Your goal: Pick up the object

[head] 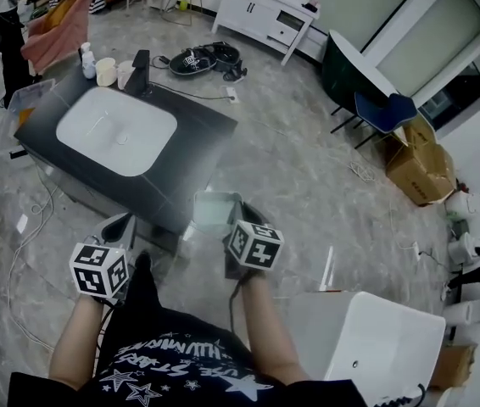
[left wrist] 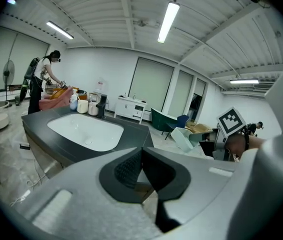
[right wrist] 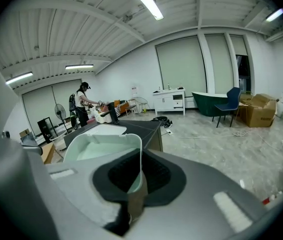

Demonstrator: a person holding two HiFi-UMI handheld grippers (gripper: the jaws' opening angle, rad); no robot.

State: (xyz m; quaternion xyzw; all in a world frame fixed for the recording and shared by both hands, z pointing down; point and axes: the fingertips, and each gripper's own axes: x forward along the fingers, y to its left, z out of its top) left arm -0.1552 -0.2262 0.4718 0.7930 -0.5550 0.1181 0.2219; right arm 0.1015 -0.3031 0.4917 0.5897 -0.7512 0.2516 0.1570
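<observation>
The object is a pale green open-topped plastic box (head: 214, 208), held in the air in front of a dark sink counter (head: 199, 166). My right gripper (head: 230, 225) is shut on the box's near wall; in the right gripper view the thin wall (right wrist: 139, 164) runs up between the two pads, and the box's hollow (right wrist: 100, 147) opens to the left. My left gripper (head: 122, 226) hangs to the left of it, apart from the box. Its jaws are shut (left wrist: 141, 155) with nothing between them. From the left gripper view the box (left wrist: 183, 138) shows at the right.
The counter holds a white basin (head: 117, 131), a black faucet (head: 141, 72) and cups (head: 106, 70). A person (head: 4, 25) stands at the far left. A white cabinet (head: 267, 13), chairs (head: 384, 111), cardboard boxes (head: 422, 166) and floor cables lie beyond. A white fixture (head: 386, 339) sits near right.
</observation>
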